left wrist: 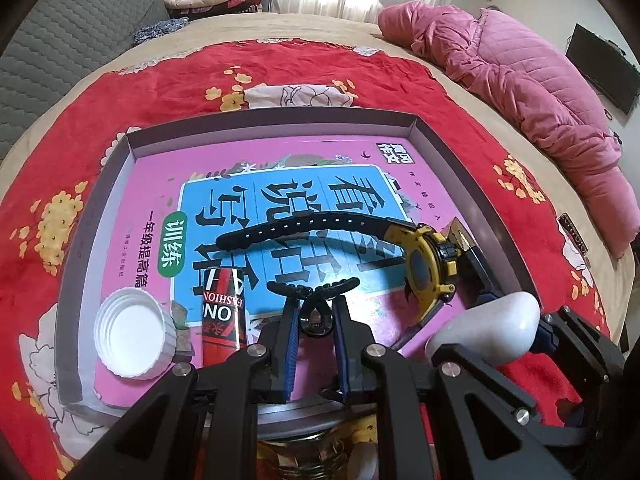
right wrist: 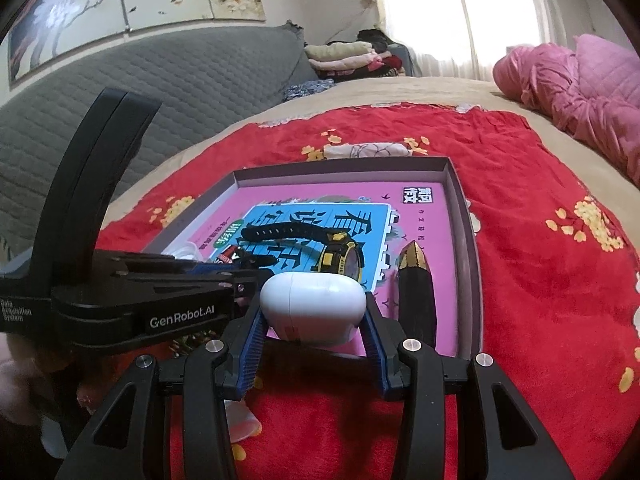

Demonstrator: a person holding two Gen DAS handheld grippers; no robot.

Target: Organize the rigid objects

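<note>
- I had the shallow tray [left wrist: 424, 128] as my landmark; it sat on a red flowered blanket [left wrist: 360, 76] spread over a bed, with a pink book [left wrist: 280, 160] covering its floor.
- Beyond the tray's far wall lay bare red cloth, then tan bedding, a pink quilted coat [left wrist: 520, 80] to the right and a grey padded sofa [right wrist: 180, 80] to the left.
- Inside the tray lay a yellow watch [left wrist: 430, 264] near the right wall, a black-and-gold pen [right wrist: 416, 292] beside it, a white cap [left wrist: 134, 336] at the near left corner and a red can [left wrist: 222, 312] next to the cap.
- My left claw [left wrist: 316, 320] was closed tight on a small metal ring with a black clip [left wrist: 314, 290], over the tray's near middle.
- My right claw [right wrist: 314, 320] was partly open, clamped on a white egg-shaped case [right wrist: 314, 300] above the tray's near edge.
- The tray's far half stood open.
</note>
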